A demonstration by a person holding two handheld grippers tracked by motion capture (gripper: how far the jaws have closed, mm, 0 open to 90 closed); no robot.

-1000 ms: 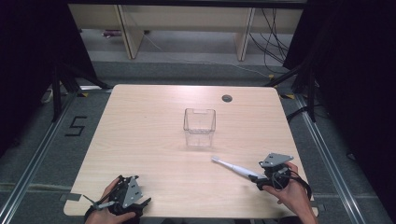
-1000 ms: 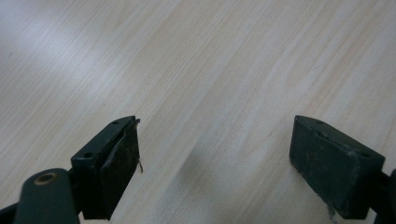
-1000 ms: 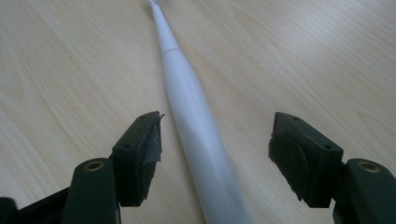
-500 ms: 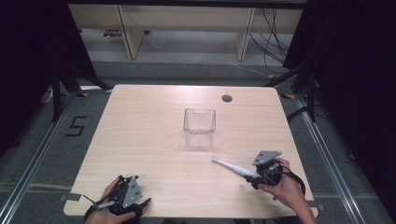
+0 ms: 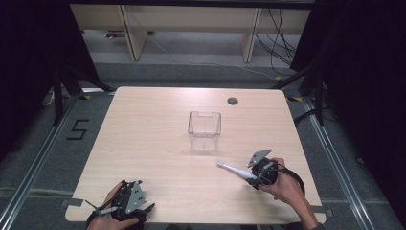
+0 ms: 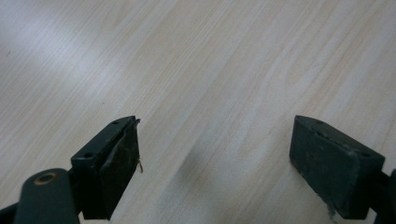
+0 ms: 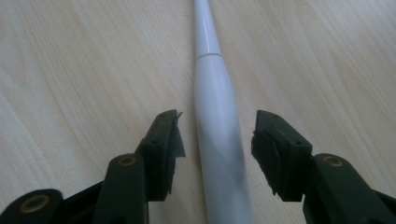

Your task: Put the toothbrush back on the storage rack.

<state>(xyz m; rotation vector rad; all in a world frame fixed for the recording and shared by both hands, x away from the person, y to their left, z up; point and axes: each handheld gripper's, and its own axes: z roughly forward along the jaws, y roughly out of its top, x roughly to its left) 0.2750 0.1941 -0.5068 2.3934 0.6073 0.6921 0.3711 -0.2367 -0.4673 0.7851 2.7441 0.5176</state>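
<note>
A white slender handle, like an electric toothbrush (image 5: 233,169), lies flat on the wooden table (image 5: 143,139), right of centre near the front. My right gripper (image 5: 252,176) straddles its thick end. In the right gripper view the handle (image 7: 215,107) runs between the jaws, which have just been closing, with a small gap left on each side. At the front left edge, held in a hand, my left gripper (image 5: 130,202) rests. Its jaws (image 6: 215,140) stand wide open over bare wood.
A clear square plastic container (image 5: 204,130) stands upright at the table's centre, beyond the handle's tip. A round cable hole (image 5: 232,101) sits near the far edge. Black frames and cables flank the table.
My right hand has slid leftward along the table onto the handle's thick end, and its jaws have narrowed around it. The left hand has stayed put.
</note>
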